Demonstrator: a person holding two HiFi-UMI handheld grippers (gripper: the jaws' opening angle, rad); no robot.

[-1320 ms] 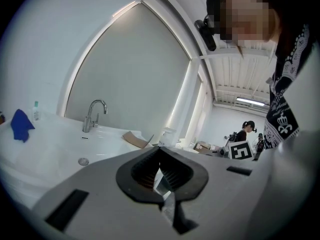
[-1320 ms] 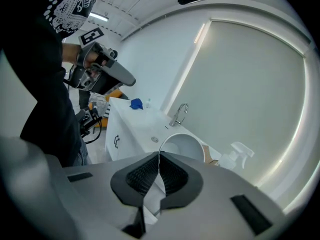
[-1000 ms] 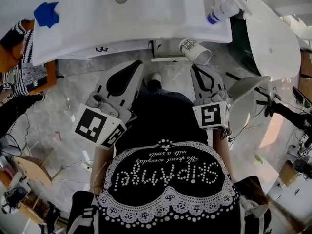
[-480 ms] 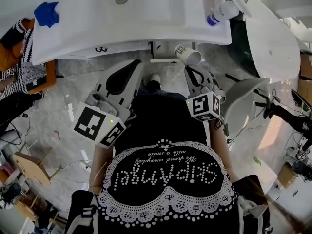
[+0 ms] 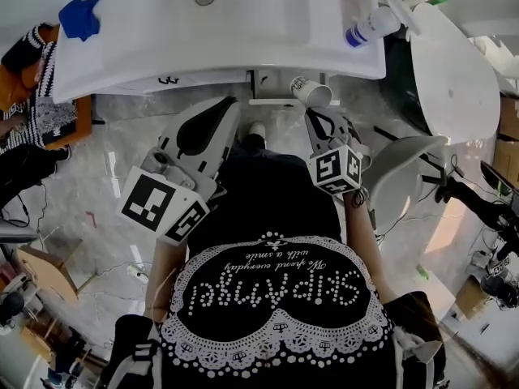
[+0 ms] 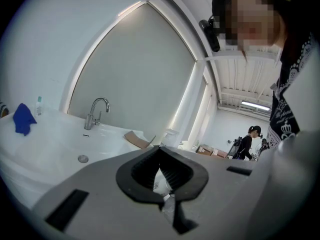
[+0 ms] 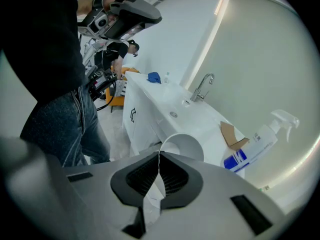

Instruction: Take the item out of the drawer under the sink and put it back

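— Starting nearest, what writing can be read?

— On the black shirt (image 5: 276, 298), seen upside down in the head view, beaded letters are read as "SKIPAngel". A line of script, "We spend everyday with a smile", is set beside them. Dark print is seen on the paper cup (image 5: 313, 92), but it is too small to be read. The same is true of the blue label on the spray bottle (image 5: 369, 21).

— How are the grippers set?

— The right gripper (image 7: 160, 158) is closed on the paper cup (image 7: 183, 145). The thin rim is pinched between the pads and the cup is held on its side. In the head view the cup is found just in front of the white vanity (image 5: 203, 78), below the counter's edge. The left gripper (image 6: 161, 152) is held with its jaws brought together and nothing between them.

— What is shown by one view only?

— The faucet (image 6: 98, 112) is shown by the gripper views alone. The vanity's black handle (image 7: 132, 115) is shown by the right gripper view, but not by the left. Farther off, the toilet (image 5: 454, 71) is given only by the head view. A distant person (image 6: 247, 142) is caught in the left gripper view.
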